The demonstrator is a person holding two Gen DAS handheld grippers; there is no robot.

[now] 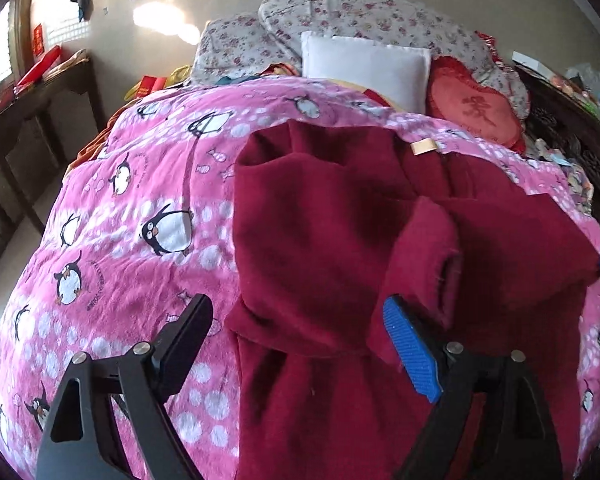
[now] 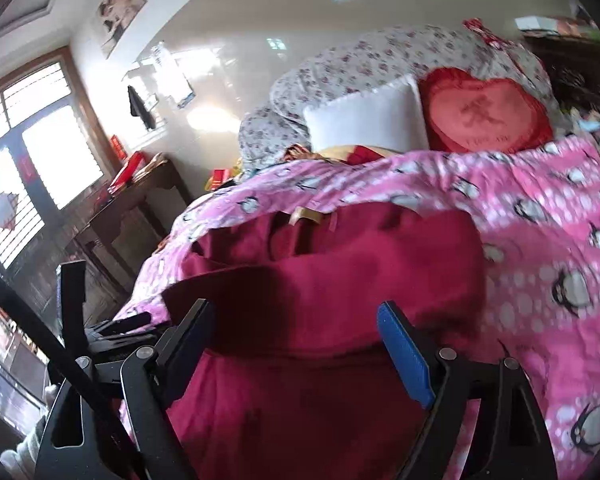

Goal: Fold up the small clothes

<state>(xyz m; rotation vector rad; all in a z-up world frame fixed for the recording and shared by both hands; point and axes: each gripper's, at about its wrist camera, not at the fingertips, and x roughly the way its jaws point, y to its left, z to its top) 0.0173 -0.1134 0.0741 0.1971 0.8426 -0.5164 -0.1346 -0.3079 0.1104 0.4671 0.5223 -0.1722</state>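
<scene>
Both tools gape wide — the left tool (image 1: 300,332) and right tool (image 2: 296,332) each hover empty over the dark red fleece garment (image 1: 340,240), which lies partly folded on the pink penguin quilt (image 1: 140,200) — sleeve cuff (image 1: 440,264) turned inward — toward the bed's right edge.

The sweater (image 1: 340,240) runs off the frame at six o'clock; the blanket (image 2: 540,208) blurs toward three o'clock in the right wrist view.
</scene>
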